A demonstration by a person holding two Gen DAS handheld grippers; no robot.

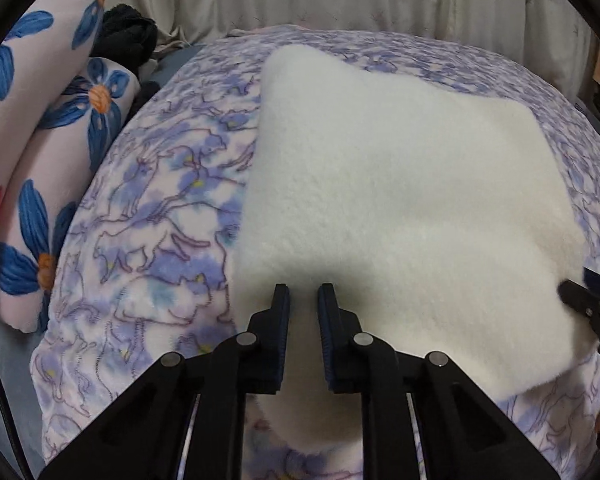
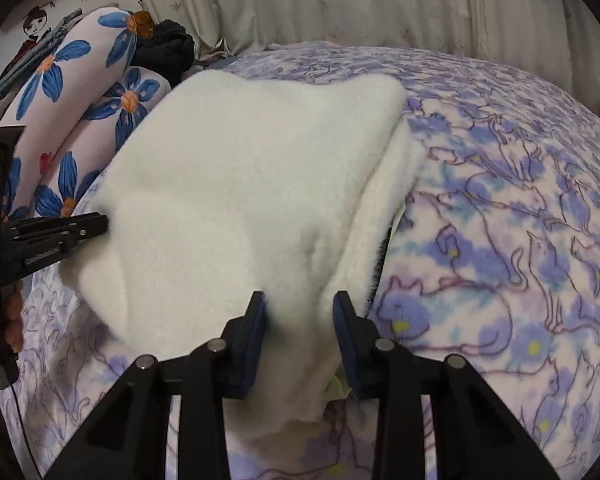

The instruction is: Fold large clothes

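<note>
**Keep both near corners level through the fold**

While the cream fleece garment (image 1: 400, 200) lies folded on the purple cat-print blanket (image 1: 152, 208), each gripper has its near edge between its fingers. The left gripper (image 1: 303, 294) stands narrowly parted around the fabric, and the right gripper (image 2: 300, 304) is spread wider around a thicker bunch; neither is visibly pinching. My advice: close firmly on all layers, lift together, carry far, and lay the edges flush before letting go.

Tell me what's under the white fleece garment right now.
The white fleece garment lies on a purple cat-print blanket, which shows around it. Along its right edge a lower fleece layer peeks out. Anything else beneath is covered.
</note>
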